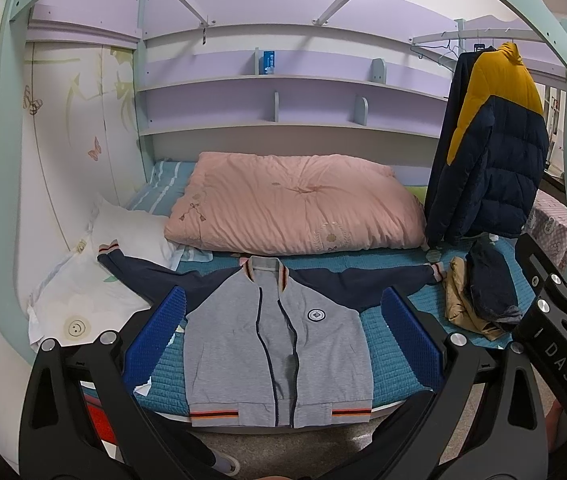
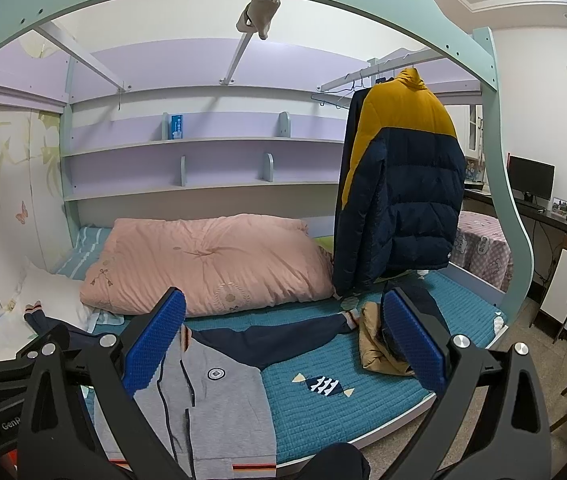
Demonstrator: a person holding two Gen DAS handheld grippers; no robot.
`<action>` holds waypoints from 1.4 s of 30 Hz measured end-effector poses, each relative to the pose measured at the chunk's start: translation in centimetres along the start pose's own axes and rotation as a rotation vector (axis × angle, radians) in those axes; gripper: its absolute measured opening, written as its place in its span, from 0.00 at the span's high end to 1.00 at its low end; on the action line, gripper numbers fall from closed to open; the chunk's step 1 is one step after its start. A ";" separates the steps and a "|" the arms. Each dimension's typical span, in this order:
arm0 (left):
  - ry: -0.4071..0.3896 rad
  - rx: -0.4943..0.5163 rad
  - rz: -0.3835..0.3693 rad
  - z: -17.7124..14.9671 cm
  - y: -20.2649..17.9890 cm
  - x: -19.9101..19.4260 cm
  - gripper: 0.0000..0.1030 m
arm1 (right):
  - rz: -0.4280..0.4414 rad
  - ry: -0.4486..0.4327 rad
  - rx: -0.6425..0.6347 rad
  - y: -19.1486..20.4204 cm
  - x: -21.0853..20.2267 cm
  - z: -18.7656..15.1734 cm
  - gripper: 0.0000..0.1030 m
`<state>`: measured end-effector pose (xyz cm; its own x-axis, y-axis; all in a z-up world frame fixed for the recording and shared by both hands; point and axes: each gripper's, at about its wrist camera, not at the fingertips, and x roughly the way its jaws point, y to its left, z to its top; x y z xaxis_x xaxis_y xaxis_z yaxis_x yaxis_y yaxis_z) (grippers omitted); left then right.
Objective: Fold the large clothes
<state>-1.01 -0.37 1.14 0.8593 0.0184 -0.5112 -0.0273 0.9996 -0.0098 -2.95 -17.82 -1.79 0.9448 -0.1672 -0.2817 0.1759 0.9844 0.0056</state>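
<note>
A grey zip jacket with navy sleeves lies flat, face up, on the teal bed cover, sleeves spread left and right. It also shows in the right wrist view. My left gripper is open and empty, held above the jacket's front edge. My right gripper is open and empty, above the jacket's right side. The right gripper's body shows at the right of the left wrist view.
A folded pink quilt lies behind the jacket. A white pillow is at the left. A pile of tan and dark clothes lies at the right. A navy and yellow puffer jacket hangs above it.
</note>
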 end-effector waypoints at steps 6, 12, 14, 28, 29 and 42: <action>-0.002 0.001 0.000 -0.1 0.0 0.0 0.05 | -0.001 0.000 0.000 0.0 0.0 0.0 0.07; -0.002 0.001 0.001 -0.2 0.0 0.0 0.05 | -0.001 0.001 -0.001 0.0 0.0 0.0 0.07; -0.001 0.001 0.001 -0.1 0.3 -0.1 0.05 | -0.001 0.001 -0.001 0.0 0.0 0.0 0.07; -0.011 0.010 0.015 -0.4 0.3 -0.3 0.05 | 0.012 0.001 -0.009 0.1 0.1 -0.1 0.07; -0.003 0.007 0.008 -0.5 0.5 -0.2 0.05 | 0.019 0.002 -0.011 0.2 0.1 -0.1 0.07; 0.076 -0.029 -0.023 0.0 2.7 5.0 0.05 | 0.070 0.096 -0.028 3.3 4.9 0.4 0.07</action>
<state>3.21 2.42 -1.45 0.8189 -0.0070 -0.5739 -0.0238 0.9987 -0.0461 2.40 -15.40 -2.75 0.9235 -0.0935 -0.3720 0.1015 0.9948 0.0021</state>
